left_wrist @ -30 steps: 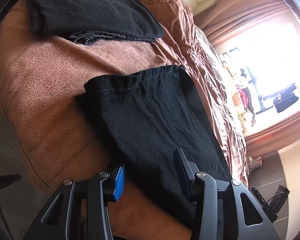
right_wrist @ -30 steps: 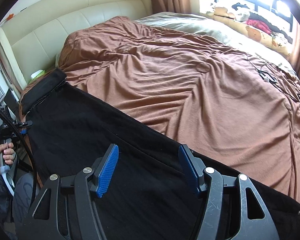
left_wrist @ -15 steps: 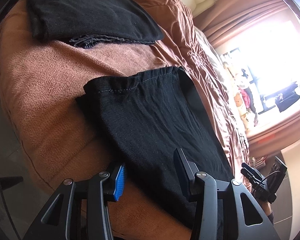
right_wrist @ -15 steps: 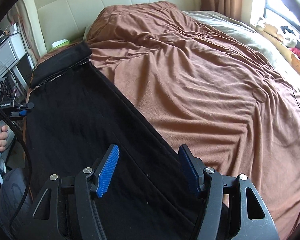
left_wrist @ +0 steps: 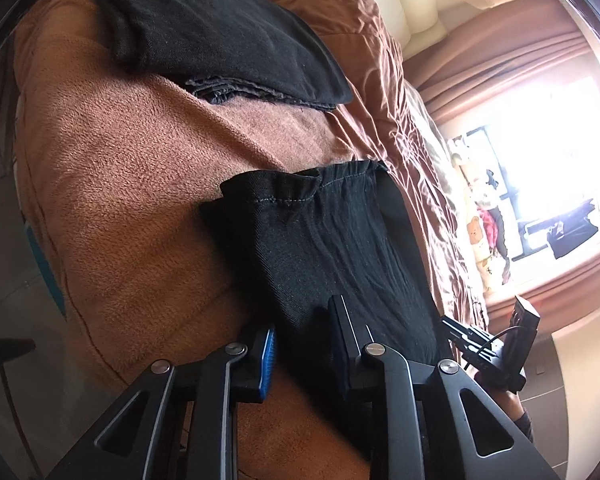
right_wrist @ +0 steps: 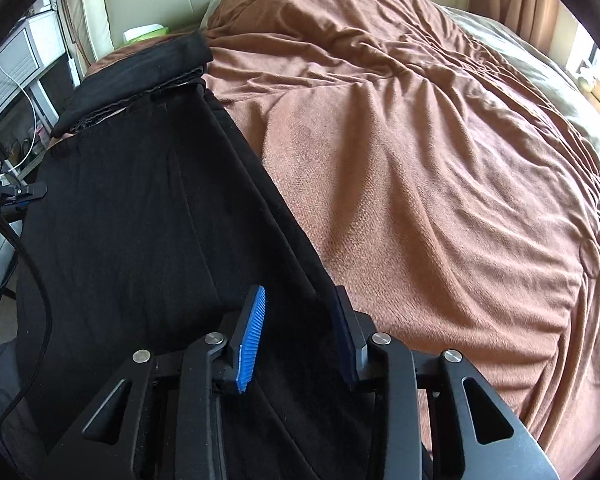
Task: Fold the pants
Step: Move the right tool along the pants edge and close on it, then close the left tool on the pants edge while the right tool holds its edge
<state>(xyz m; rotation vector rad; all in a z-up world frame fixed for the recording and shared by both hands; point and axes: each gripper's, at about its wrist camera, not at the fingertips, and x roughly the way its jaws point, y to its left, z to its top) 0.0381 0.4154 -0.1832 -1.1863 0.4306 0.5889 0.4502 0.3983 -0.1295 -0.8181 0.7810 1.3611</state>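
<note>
Your left gripper (left_wrist: 302,344) sits at six o'clock of its view, jaws narrowed around a bunch of black cloth — it looks pinched on the near edge of the pants (left_wrist: 324,248), though whether the pads are fully biting you cannot tell from here. The fabric runs from that grip up toward twelve, strained into long pull lines, and ends at the stitched hem (left_wrist: 300,196), one corner of it curled over. That tension reads as a lift: you're taking the edge up so the leg can travel.

Over on the right gripper (right_wrist: 295,336), same story. The blue pad (right_wrist: 251,340) and its dark partner bracket the seam of the pants (right_wrist: 139,208) at six o'clock, the gap part-way drawn in with cloth lying between the two; a firm clamp isn't confirmed. The garment stretches away to eleven o'clock along the near side of the brown blanket (right_wrist: 420,160).

Up at eleven to twelve o'clock in both views lies a folded black pile (left_wrist: 219,36) — finished work, likely, parked clear of your folding lane.

My read: you're gripping one long side at two points so it carries over evenly.
</note>
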